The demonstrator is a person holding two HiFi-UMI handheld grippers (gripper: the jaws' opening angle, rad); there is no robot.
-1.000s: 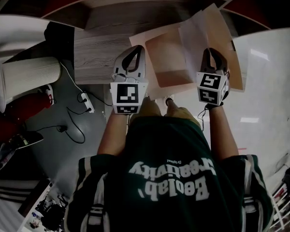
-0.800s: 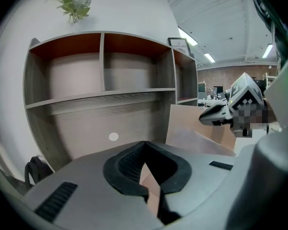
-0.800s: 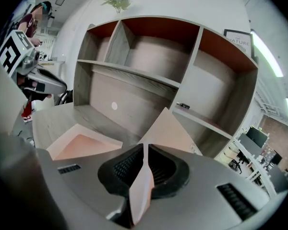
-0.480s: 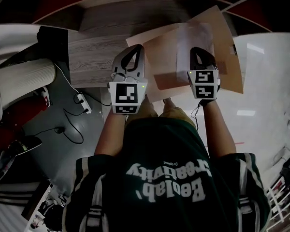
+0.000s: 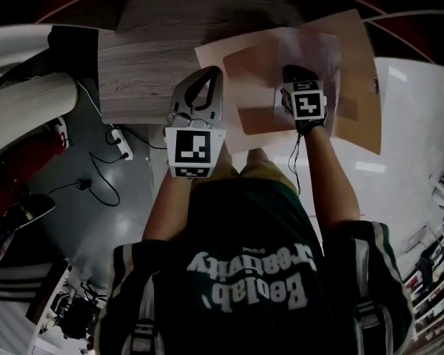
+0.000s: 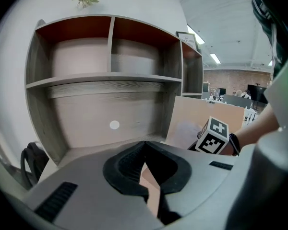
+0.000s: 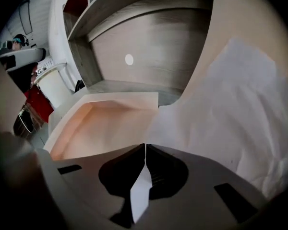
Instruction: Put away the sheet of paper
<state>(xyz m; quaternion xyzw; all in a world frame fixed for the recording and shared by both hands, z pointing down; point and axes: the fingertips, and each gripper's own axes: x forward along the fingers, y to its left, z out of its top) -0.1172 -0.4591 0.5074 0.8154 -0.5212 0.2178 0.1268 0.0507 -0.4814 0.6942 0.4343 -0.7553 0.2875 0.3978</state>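
Note:
A white sheet of paper (image 5: 314, 50) (image 7: 225, 114) lies against the raised back panel of a tan folder (image 5: 355, 72) (image 7: 105, 123). My right gripper (image 5: 299, 72) (image 7: 145, 148) is shut on the sheet's near edge, and a strip of white shows between its jaws. My left gripper (image 5: 202, 80) (image 6: 144, 146) is shut on the folder's left flap; a tan edge runs through its closed jaws. The folder stands open over the wooden shelf (image 5: 155, 72). In the left gripper view the right gripper's marker cube (image 6: 213, 135) shows in front of the folder's panel (image 6: 192, 116).
A wooden shelf unit (image 6: 105, 80) with several compartments stands straight ahead, its lower bay open behind the folder. A white round table (image 5: 407, 161) is at the right. On the floor at the left lie cables and a power strip (image 5: 118, 143), beside a white ribbed cylinder (image 5: 29, 113).
My right gripper has moved forward and to the left with the sheet, bringing it over the folder's inside. The left gripper has held its place on the flap.

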